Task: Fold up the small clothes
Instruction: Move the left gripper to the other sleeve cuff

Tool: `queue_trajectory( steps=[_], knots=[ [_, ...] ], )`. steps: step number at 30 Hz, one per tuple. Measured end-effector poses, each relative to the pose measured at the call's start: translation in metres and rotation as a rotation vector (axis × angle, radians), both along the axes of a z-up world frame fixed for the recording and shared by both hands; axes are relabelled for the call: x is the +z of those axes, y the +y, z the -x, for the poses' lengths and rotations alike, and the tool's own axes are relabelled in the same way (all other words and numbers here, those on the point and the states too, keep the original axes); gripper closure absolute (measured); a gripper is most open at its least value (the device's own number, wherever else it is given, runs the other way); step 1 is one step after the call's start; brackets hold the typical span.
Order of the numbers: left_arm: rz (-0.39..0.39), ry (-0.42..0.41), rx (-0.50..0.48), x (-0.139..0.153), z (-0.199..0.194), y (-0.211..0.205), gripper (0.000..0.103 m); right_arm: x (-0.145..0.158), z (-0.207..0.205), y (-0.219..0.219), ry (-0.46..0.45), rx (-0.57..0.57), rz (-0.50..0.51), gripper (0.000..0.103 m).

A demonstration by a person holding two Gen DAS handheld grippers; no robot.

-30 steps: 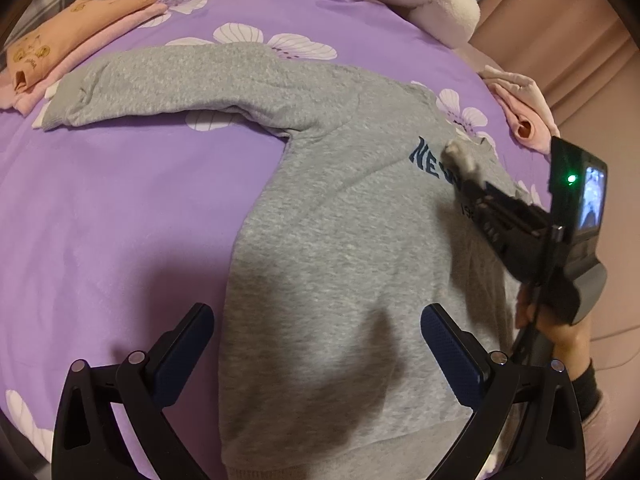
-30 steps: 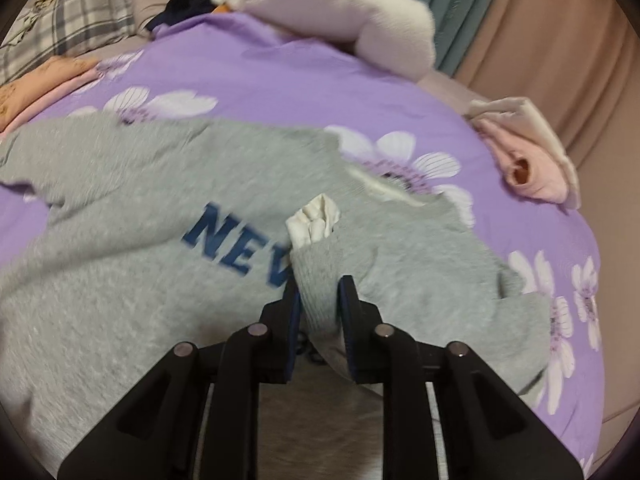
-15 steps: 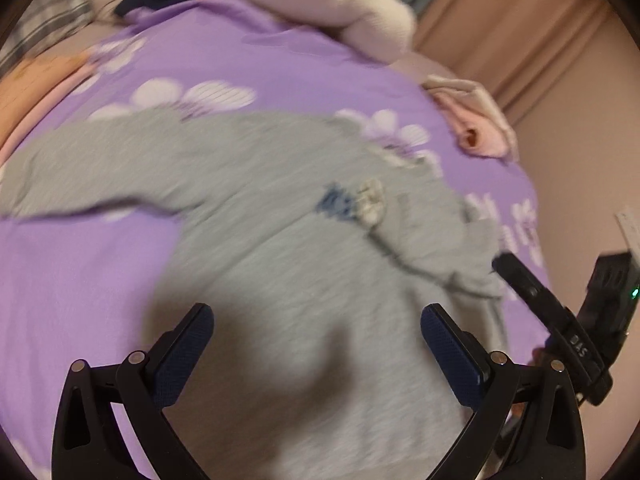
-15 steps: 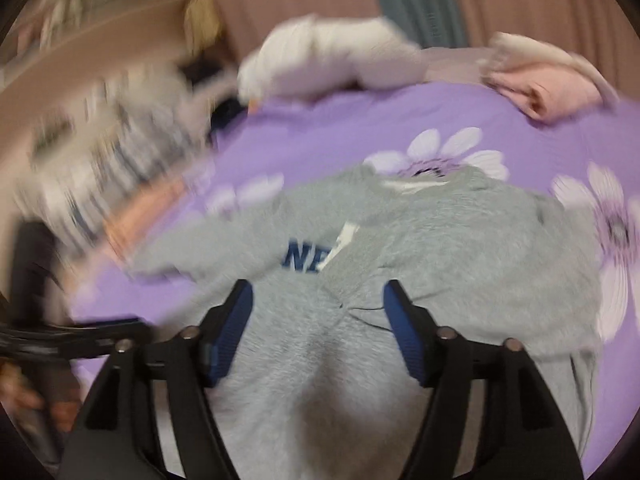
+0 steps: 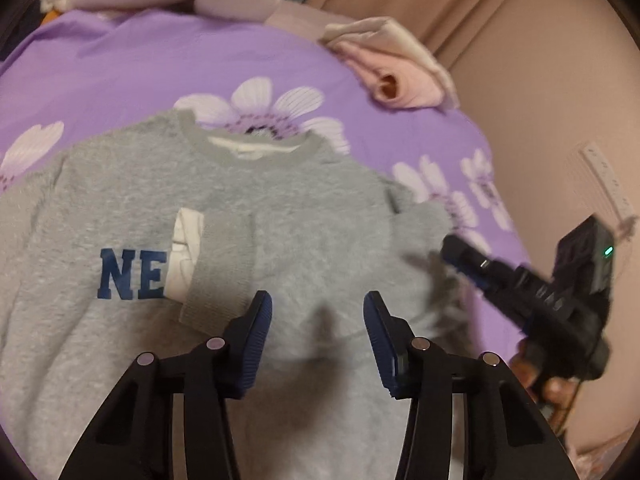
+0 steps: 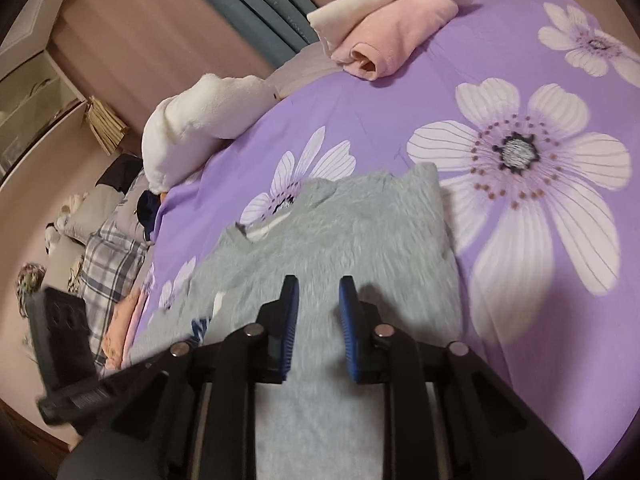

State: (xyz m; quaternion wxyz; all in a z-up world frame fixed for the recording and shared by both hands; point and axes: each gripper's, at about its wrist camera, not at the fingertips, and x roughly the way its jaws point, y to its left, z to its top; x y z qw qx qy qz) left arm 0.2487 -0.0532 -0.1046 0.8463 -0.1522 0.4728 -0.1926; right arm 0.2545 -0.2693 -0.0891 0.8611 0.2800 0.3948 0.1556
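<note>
**Grey sweatshirt on the flowered bed**

Purple bedspread (image 5: 132, 60) with white flowers carries the grey sweatshirt (image 5: 304, 208), laid flat, one sleeve (image 5: 224, 264) folded across its chest. Blue letters "NE" (image 5: 132, 274) show beside the cuff. Above it, both the left gripper (image 5: 318, 314) and right gripper (image 6: 319, 300) are closing, fingers grasping nothing. Folded pink clothes (image 5: 394, 70) lie near the bed's edge.

Your left wrist camera looks steeply down, close over the grey sweatshirt (image 5: 304, 216), its collar far. Your right wrist camera is rolled, at the sweatshirt's right edge. Both share the purple floral bedspread (image 5: 160, 68) and far pink folded clothes (image 6: 396, 28).
</note>
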Motion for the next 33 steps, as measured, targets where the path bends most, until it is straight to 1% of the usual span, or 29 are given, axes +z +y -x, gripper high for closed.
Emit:
queue_trajectory(
  steps=[2,3,4,5,6,7,9,11,12,14,16,17,19,21,22,23,24,25,26,27,28,29,30,31,32,33],
  knots=[
    [-0.017,0.032,0.03,-0.014,-0.004,0.005,0.055,-0.005,-0.014,0.005,0.029,0.003,0.045,0.087],
    [-0.012,0.054,0.035,-0.022,-0.005,0.009,0.055,-0.01,-0.02,0.001,0.056,-0.01,0.092,0.089],
    [0.003,0.06,0.031,-0.027,-0.005,0.012,0.055,-0.015,-0.027,0.002,0.093,-0.03,0.147,0.091],
    [0.013,0.046,0.028,-0.028,-0.003,0.014,0.055,-0.021,-0.032,0.001,0.131,-0.061,0.194,0.095],
    [0.017,0.044,0.024,-0.027,-0.001,0.017,0.055,-0.025,-0.035,-0.002,0.154,-0.087,0.221,0.097],
    [0.017,0.045,0.023,-0.027,0.0,0.017,0.055,-0.03,-0.037,-0.006,0.165,-0.117,0.245,0.103],
    [0.009,0.044,0.019,-0.025,0.002,0.016,0.055,-0.032,-0.036,-0.014,0.167,-0.157,0.248,0.103],
    [-0.01,0.041,0.014,-0.024,0.003,0.014,0.055,-0.029,-0.034,-0.017,0.168,-0.179,0.231,0.103],
    [-0.014,0.042,0.011,-0.024,0.002,0.013,0.055,-0.025,-0.031,-0.016,0.163,-0.185,0.241,0.103],
    [-0.032,0.039,0.007,-0.024,0.003,0.01,0.055,-0.008,-0.02,-0.006,0.103,-0.15,0.261,0.093],
    [-0.039,0.036,0.005,-0.025,0.004,0.011,0.055,0.004,-0.002,-0.001,0.034,-0.073,0.241,0.092],
    [-0.041,0.034,0.006,-0.025,0.004,0.012,0.055,0.008,0.007,0.006,0.015,-0.033,0.235,0.093],
    [-0.042,0.035,0.006,-0.025,0.004,0.012,0.055,0.006,0.018,0.015,0.021,0.016,0.247,0.093],
    [-0.054,0.033,0.006,-0.026,0.003,0.01,0.055,-0.007,0.025,0.025,0.062,0.056,0.29,0.093],
    [-0.064,0.033,0.006,-0.025,0.003,0.009,0.055,-0.014,0.027,0.027,0.085,0.063,0.314,0.092],
    [-0.077,0.033,0.005,-0.025,0.003,0.008,0.055,-0.025,0.028,0.028,0.127,0.067,0.337,0.093],
    [-0.089,0.035,0.004,-0.024,0.005,0.007,0.055,-0.031,0.03,0.027,0.144,0.062,0.332,0.094],
    [-0.1,0.036,0.002,-0.022,0.007,0.006,0.055,-0.031,0.033,0.024,0.137,0.055,0.32,0.094],
    [-0.117,0.037,0.002,-0.02,0.012,0.006,0.052,-0.029,0.037,0.023,0.132,0.052,0.31,0.094],
    [-0.141,0.039,0.007,-0.019,0.017,0.007,0.041,-0.025,0.042,0.022,0.126,0.051,0.293,0.094],
    [-0.175,0.037,0.017,-0.019,0.023,0.009,0.035,-0.02,0.049,0.021,0.118,0.053,0.277,0.089],
    [-0.196,0.027,0.026,-0.018,0.03,0.013,0.035,-0.017,0.056,0.021,0.113,0.057,0.27,0.083],
    [-0.203,0.013,0.029,-0.017,0.038,0.018,0.035,-0.013,0.063,0.021,0.103,0.063,0.265,0.08],
    [-0.204,0.003,0.037,-0.016,0.046,0.025,0.035,-0.008,0.072,0.022,0.087,0.068,0.259,0.073],
    [-0.207,0.002,0.052,-0.015,0.054,0.032,0.035,-0.005,0.077,0.026,0.079,0.07,0.257,0.069],
    [-0.206,0.003,0.073,-0.014,0.064,0.043,0.035,-0.002,0.083,0.028,0.07,0.073,0.248,0.068]
  ],
)
